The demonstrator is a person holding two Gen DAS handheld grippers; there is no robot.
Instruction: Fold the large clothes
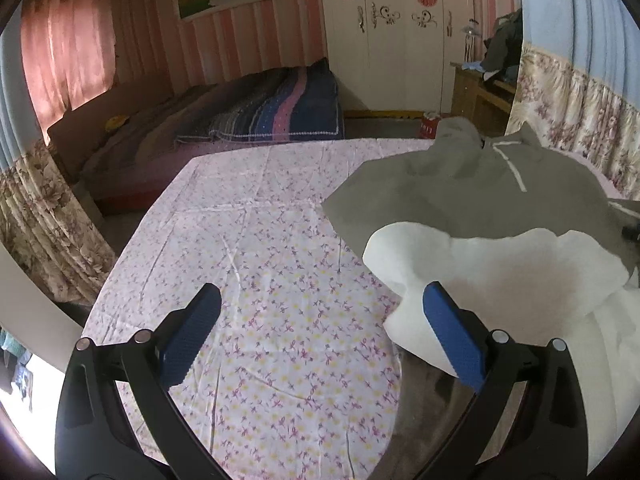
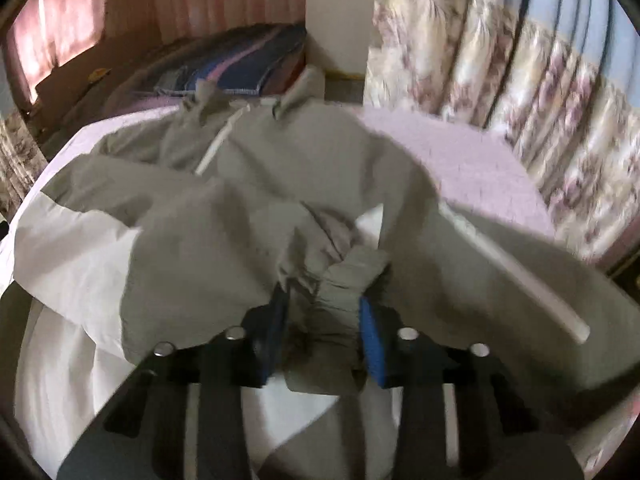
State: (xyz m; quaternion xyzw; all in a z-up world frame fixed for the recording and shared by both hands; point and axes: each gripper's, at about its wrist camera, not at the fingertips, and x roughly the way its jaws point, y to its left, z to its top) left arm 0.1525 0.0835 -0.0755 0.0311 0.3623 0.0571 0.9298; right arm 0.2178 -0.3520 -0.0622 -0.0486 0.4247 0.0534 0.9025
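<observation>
Since my right gripper [image 2: 324, 312] is what carries the cloth, I start there.
Right gripper: its blue pads [image 2: 370, 332] are pinched on a bunched grey fold of the jacket [image 2: 248, 184], which I judge to be a cuff or hem, though blur hides which.
Left gripper: my left gripper [image 1: 320, 320] hangs wide, holding nothing, with the jacket's white panel [image 1: 500, 276] just beside its right finger.
Jacket: grey and white, spread on the right half of the floral sheet [image 1: 256, 240], its collar and white zip [image 1: 514, 170] at the far end.
Doing it well: I want to carry the pinched fold over the body low and evenly, and bring the left jaws onto the white edge to hold it taut.
Right view only: the grip itself and the white strip [image 2: 516, 268] running near right.
Left view only: bare sheet to the left, giving room to lay the fold.
</observation>
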